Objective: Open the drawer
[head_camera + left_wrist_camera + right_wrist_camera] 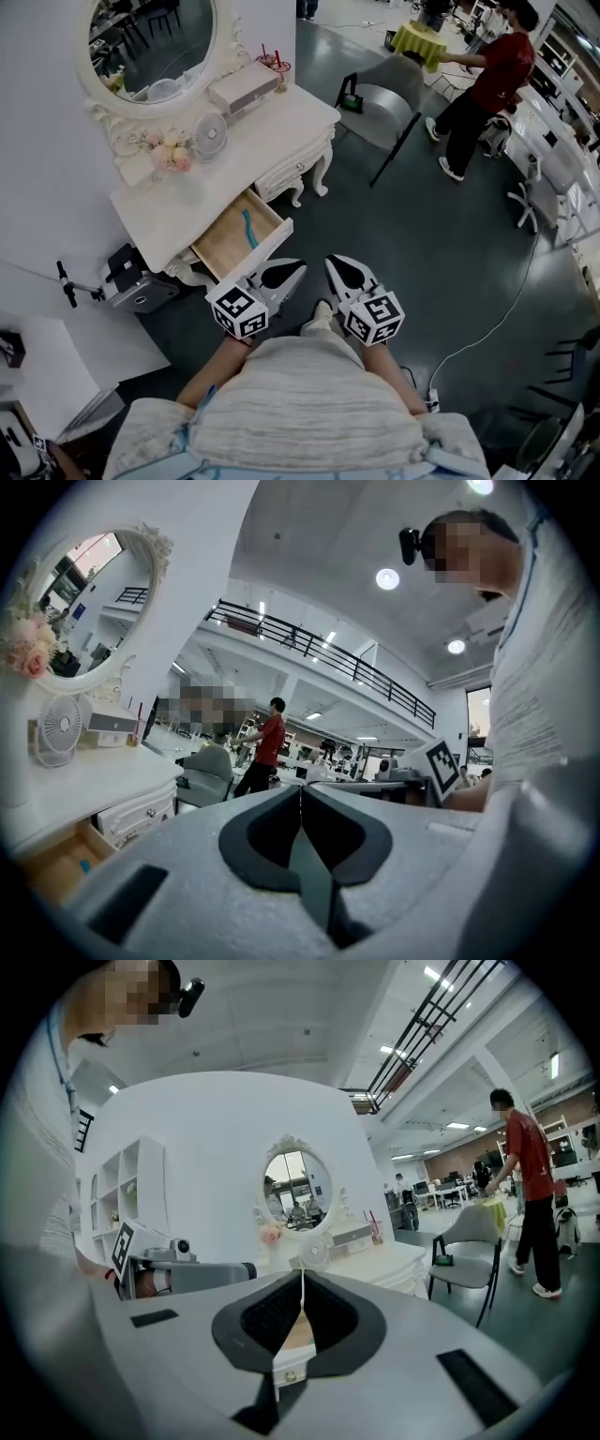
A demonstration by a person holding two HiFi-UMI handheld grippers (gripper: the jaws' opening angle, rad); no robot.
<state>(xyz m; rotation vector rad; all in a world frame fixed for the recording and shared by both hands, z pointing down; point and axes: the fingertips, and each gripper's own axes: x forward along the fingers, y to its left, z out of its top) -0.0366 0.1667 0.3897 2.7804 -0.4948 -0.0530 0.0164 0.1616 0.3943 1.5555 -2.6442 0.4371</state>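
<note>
At the white table (281, 127), the drawer (234, 242) stands pulled out, with left tool (292, 270) and right tool (337, 269) near it, both closed on nothing.

The drawer (242, 239) — white-fronted, pale wood inside — stands pulled open from its table.

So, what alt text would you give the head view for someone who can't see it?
Seen from above, the camera wearer holds the left hand-held gripper and right hand-held gripper, both shut and empty, just short of a white dressing table whose drawer stands pulled open, a blue item inside. Beyond are a grey chair and a person in red.
</note>
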